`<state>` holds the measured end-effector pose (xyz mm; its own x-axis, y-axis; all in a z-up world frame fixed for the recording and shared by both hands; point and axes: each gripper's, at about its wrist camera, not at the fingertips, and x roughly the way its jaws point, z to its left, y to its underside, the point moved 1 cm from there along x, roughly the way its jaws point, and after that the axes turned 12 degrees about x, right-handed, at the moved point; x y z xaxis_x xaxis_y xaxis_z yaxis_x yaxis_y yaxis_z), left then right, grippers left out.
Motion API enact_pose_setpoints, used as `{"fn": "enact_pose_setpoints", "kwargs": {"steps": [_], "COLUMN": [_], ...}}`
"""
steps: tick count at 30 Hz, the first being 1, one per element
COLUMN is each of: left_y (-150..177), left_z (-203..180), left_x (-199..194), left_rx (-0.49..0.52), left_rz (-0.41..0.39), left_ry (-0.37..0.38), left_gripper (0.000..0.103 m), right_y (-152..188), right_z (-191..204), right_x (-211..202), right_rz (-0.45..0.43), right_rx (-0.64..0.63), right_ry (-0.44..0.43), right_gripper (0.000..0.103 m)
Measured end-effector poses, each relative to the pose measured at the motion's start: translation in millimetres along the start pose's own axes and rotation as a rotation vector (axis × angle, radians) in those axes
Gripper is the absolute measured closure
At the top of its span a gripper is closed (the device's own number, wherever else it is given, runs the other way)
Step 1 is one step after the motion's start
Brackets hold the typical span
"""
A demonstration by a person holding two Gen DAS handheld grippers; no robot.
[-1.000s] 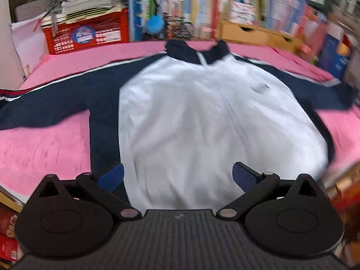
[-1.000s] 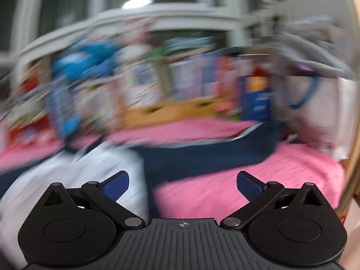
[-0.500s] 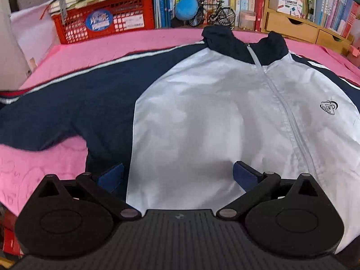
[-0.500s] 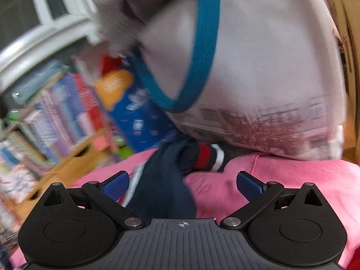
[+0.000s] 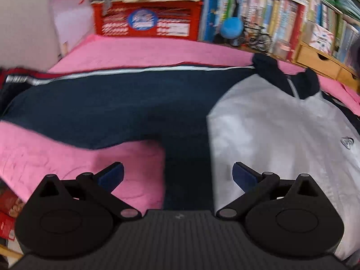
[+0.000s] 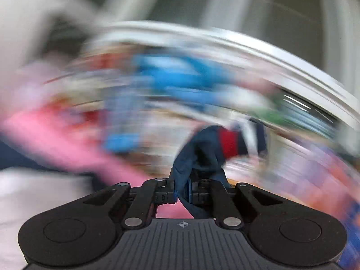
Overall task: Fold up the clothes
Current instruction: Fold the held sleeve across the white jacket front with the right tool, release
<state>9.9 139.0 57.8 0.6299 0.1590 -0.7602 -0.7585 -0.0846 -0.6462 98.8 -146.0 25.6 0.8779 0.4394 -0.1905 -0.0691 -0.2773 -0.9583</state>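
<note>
A white jacket (image 5: 276, 135) with navy sleeves lies flat, front up, on a pink cloth (image 5: 67, 155). Its left navy sleeve (image 5: 101, 112) stretches out to the left, ending in a red and white cuff at the far left edge. My left gripper (image 5: 177, 173) hovers open over the underarm seam, with nothing between its fingers. In the blurred right wrist view, my right gripper (image 6: 182, 191) is shut on the other sleeve's end (image 6: 202, 153), with its red and white cuff sticking up past the jaws.
A red crate (image 5: 146, 20) with stacked papers stands at the back left. A row of books (image 5: 281, 18), a blue ball (image 5: 231, 25) and wooden drawers (image 5: 317, 60) line the back right. The pink cloth's front left edge drops off.
My left gripper has slid left, from the white chest to the left sleeve's underarm. My right gripper swung to the sleeve's cuff, shut on it and now sweeps fast with it.
</note>
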Motion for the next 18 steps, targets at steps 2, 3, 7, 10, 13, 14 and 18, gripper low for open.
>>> {"fn": "enact_pose_setpoints", "kwargs": {"steps": [2,3,7,10,13,14,18], "left_y": [6,8,16,16,13,11,6], "left_z": [10,14,23,26,22,19,10], "left_x": [-3,-4,-3,-2,-3,-5,-8], "left_rx": [-0.016,-0.020,-0.003,-0.017,-0.009,0.000,0.029], "left_rz": [-0.002,-0.002,-0.001,-0.016,-0.039,-0.048,-0.073], "left_ry": [0.024,0.033,0.018,0.046,0.076,0.087,0.118], "left_gripper": [0.000,0.000,0.000,0.000,0.000,0.000,0.000], "right_y": [13,22,51,55,51,47,37], "right_z": [58,78,124,121,112,108,111], "right_x": [15,22,24,10,8,12,41], "right_rz": [0.065,0.106,0.188,0.185,0.212,0.224,0.281], "right_rx": [-0.103,-0.137,-0.276,-0.268,-0.229,-0.221,-0.169], "right_ry": [-0.142,-0.186,-0.181,-0.170,-0.171,-0.163,-0.166], "right_gripper": [0.087,0.083,0.062,0.046,0.046,0.050,0.081]}}
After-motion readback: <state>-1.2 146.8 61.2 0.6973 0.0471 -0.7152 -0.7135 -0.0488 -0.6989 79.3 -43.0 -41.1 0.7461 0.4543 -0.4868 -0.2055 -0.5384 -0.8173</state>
